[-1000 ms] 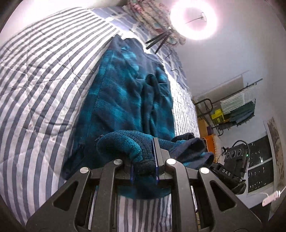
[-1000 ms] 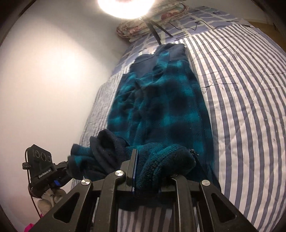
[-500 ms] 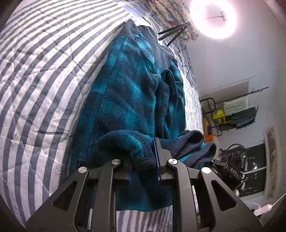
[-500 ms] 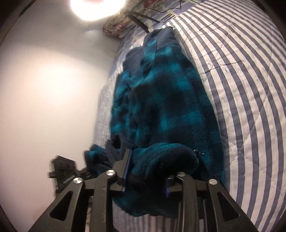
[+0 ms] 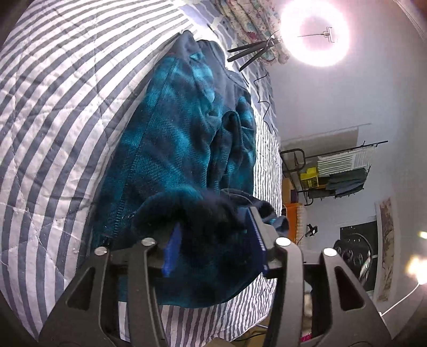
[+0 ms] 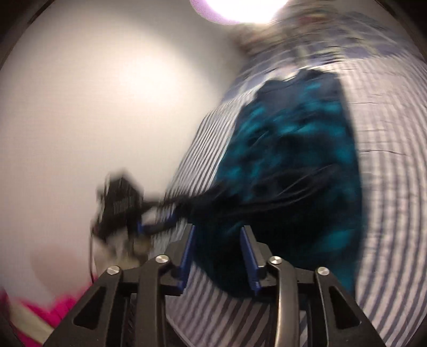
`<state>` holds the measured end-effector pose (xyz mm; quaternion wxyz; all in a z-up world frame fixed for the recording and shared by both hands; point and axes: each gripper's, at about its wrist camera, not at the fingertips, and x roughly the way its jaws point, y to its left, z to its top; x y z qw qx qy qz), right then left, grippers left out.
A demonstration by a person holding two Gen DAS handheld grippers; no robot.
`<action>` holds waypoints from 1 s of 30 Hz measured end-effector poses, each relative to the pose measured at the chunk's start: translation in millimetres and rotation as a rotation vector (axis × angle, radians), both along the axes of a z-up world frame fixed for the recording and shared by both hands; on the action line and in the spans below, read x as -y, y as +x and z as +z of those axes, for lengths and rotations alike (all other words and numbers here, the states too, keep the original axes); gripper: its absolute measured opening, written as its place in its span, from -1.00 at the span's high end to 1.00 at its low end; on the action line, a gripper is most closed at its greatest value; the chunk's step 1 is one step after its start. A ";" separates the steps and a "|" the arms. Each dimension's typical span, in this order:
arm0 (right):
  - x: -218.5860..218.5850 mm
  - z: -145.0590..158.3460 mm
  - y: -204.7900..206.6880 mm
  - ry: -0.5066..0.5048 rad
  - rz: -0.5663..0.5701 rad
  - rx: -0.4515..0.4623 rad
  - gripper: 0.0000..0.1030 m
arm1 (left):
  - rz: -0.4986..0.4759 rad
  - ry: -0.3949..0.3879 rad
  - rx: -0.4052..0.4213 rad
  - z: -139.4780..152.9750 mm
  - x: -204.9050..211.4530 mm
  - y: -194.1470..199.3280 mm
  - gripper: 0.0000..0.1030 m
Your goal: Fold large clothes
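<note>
A teal and navy plaid fleece jacket (image 5: 184, 138) lies lengthwise on a striped bed quilt (image 5: 58, 112); it also shows, motion-blurred, in the right wrist view (image 6: 293, 160). My left gripper (image 5: 213, 240) has its jaws spread wide, with a thick bunch of the jacket's near hem lying between the blue pads (image 5: 170, 245). My right gripper (image 6: 218, 248) also stands open, its blue pads (image 6: 248, 256) apart around the dark hem below. The left gripper's body (image 6: 120, 202) shows at the left of the right wrist view.
A ring light on a tripod (image 5: 315, 34) and a floral pillow (image 5: 250, 24) sit at the bed's far end. A clothes rack (image 5: 339, 170) stands by the wall on the right. Something pink (image 6: 40, 320) lies low left in the right view.
Both grippers went from clamped on the jacket's hem to jaws spread apart. The folded-up hem has dropped lower. The right wrist view has swung quickly and is blurred.
</note>
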<state>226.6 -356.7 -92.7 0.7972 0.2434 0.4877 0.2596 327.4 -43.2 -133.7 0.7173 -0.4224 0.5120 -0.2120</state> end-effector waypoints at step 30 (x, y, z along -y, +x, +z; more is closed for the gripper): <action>62.2 -59.9 10.1 -0.339 -0.116 -0.088 0.55 | -0.245 0.475 0.240 1.9 45.8 -19.1 0.46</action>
